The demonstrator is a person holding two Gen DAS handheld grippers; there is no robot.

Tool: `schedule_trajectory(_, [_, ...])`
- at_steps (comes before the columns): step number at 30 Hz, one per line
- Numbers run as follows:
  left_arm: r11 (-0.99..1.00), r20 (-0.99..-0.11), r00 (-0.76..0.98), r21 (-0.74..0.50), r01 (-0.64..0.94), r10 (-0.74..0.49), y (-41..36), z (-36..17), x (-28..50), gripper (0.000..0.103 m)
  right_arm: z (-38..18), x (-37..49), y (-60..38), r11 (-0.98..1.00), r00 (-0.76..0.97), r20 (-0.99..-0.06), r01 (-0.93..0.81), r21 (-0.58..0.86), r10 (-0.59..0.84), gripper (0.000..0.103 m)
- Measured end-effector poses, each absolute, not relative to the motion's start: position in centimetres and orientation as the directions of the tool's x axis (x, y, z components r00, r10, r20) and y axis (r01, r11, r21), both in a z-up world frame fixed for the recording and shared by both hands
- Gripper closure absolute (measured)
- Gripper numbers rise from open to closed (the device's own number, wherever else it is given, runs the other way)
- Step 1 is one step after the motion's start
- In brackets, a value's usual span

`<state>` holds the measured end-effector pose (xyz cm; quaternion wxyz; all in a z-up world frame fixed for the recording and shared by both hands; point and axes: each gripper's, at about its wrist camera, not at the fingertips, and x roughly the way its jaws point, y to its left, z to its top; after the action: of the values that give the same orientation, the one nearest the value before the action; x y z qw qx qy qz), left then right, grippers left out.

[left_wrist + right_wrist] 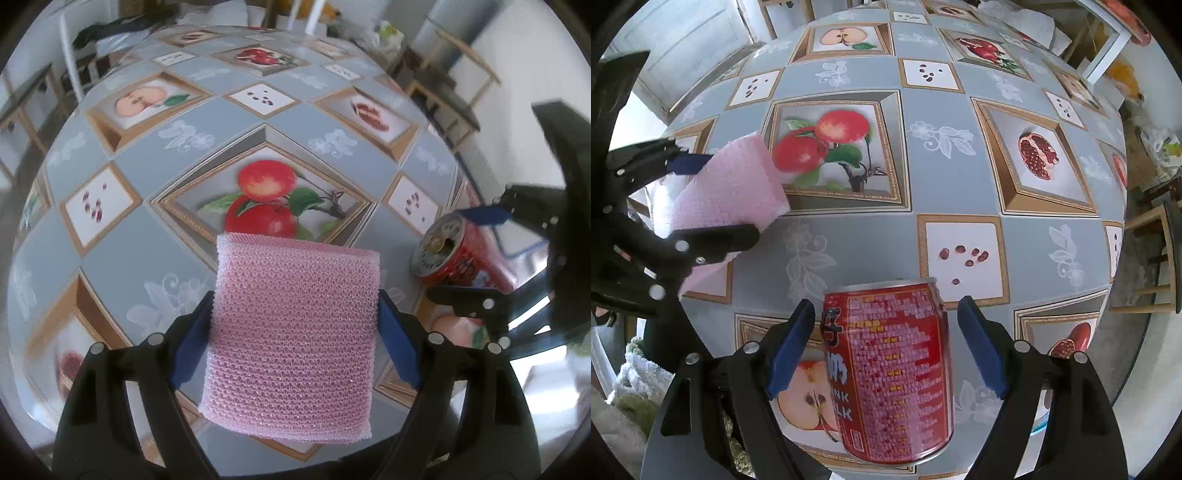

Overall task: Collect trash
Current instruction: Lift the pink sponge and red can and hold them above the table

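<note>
A pink mesh sponge (295, 332) sits between the blue pads of my left gripper (295, 299), and both pads press on its side edges. In the right wrist view the same sponge (738, 184) hangs tilted in the left gripper (729, 195), over the table's left part. A red drink can (894, 369) lies on its side with its top pointing away from the camera. My right gripper (888, 306) straddles it, open, with a narrow gap at each pad. The left wrist view shows the can (461, 266) at the far right, inside the right gripper (448, 253).
A grey tablecloth with framed fruit pictures (147, 158) covers the table. The table's edge runs close to the can on the right. Wooden stools (1156, 258) and frames (454, 96) stand beyond it. A pale fluffy cloth (639, 369) lies below the near-left edge.
</note>
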<state>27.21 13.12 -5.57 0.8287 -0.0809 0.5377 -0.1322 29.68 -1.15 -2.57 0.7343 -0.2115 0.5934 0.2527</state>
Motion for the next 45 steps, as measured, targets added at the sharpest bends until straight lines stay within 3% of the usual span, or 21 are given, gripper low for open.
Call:
schedule_trajectory(6, [0.934,-0.829,0.451,-0.354,0.034,-0.331,14.5,-5.4,25.5,0.024,-2.5,30.0,-1.0,0.774,0.168,-0.982,-0.632,-0.039,0.087,0.025])
schedule_trajectory(16, [0.925,-0.796,0.521,-0.378,-0.028,-0.309,14.5,-5.4,23.3,0.024,-3.1,29.9,0.2,0.726,0.155,-0.988,-0.68,-0.102,0.007,0.025])
schedule_trajectory(25, [0.928,-0.792,0.527,-0.372,-0.015,-0.308,14.0,-5.3,22.9,0.024,-3.4,29.6,0.4,0.727,0.147,-0.989,-0.676,-0.119,-0.025,0.039])
schedule_trajectory(30, [0.925,-0.784,0.537,-0.38,-0.016,-0.313,13.9,-5.2,22.9,0.024,-2.2,30.0,-0.5,0.765,0.184,-0.983,-0.636,-0.102,0.021,0.039])
schedule_trajectory(37, [0.927,-0.776,0.554,-0.374,-0.017,-0.303,13.6,-5.0,22.9,0.024,0.9,30.0,-3.0,0.859,0.342,-0.907,-0.511,0.041,0.247,0.039])
schedule_trajectory(45, [0.93,-0.773,0.558,-0.367,-0.005,-0.302,13.2,-4.8,22.8,0.024,0.2,29.1,-5.0,0.907,0.448,-0.856,-0.417,0.057,0.26,0.039])
